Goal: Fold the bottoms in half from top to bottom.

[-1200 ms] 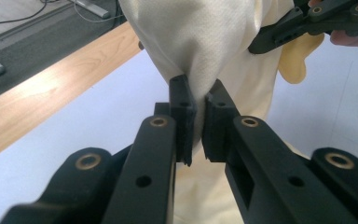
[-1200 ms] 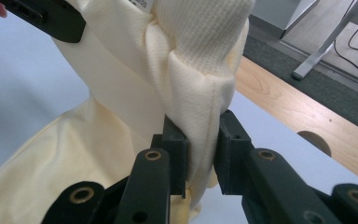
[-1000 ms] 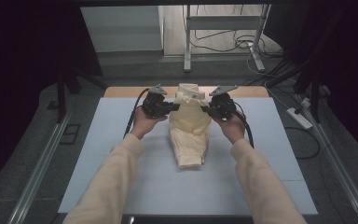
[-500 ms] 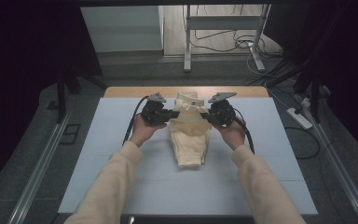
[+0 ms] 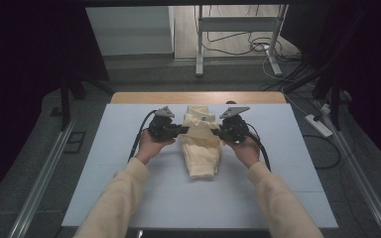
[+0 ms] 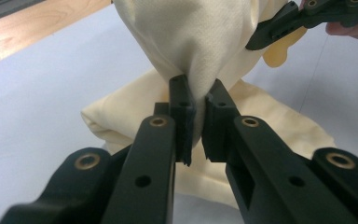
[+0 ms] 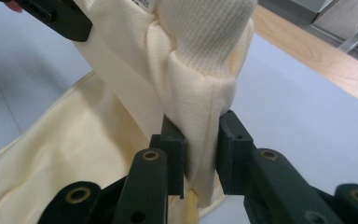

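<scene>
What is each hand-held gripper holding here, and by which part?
Both pinch the cream garment: the left hand-held gripper on a bunched fold at its left side, the right hand-held gripper on a gathered seamed edge at its right.

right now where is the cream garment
In the high view the cream garment lies mid-table on the white board, its far end pinched between the left hand-held gripper and right hand-held gripper.

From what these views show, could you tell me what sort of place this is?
Probably a lab or recording workspace, not a home: a pale blue mat covers the table, cables trail across bare floor beyond it, and dark curtains close in the sides.
</scene>
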Available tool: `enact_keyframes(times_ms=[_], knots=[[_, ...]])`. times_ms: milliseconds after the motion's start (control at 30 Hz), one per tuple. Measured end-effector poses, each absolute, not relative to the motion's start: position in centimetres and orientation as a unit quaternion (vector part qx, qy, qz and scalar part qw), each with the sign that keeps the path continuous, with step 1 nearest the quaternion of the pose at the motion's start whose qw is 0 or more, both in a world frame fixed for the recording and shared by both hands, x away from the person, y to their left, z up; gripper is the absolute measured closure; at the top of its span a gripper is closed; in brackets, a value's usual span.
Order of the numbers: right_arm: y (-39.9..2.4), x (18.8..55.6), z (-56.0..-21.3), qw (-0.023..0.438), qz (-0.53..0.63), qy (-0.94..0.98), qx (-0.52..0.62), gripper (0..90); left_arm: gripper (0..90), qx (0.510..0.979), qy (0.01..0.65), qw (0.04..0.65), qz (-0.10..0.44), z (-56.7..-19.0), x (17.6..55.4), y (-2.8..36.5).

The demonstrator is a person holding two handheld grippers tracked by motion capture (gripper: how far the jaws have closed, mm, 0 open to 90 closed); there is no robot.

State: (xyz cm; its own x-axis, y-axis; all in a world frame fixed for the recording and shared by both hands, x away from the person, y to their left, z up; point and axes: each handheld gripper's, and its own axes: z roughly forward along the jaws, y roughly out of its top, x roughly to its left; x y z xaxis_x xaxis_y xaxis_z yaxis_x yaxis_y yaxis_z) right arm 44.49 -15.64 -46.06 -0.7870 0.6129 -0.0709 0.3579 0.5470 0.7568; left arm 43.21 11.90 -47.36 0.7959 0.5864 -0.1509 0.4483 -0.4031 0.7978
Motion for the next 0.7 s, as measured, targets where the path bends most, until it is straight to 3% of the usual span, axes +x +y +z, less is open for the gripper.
enact_keyframes(times_ms=[700], knots=[[-16.0,42.8,-48.5,0.146,0.381,0.871,0.273,71.0,80.4,0.841,0.307,0.441,0.060,-49.5,42.0,12.0]])
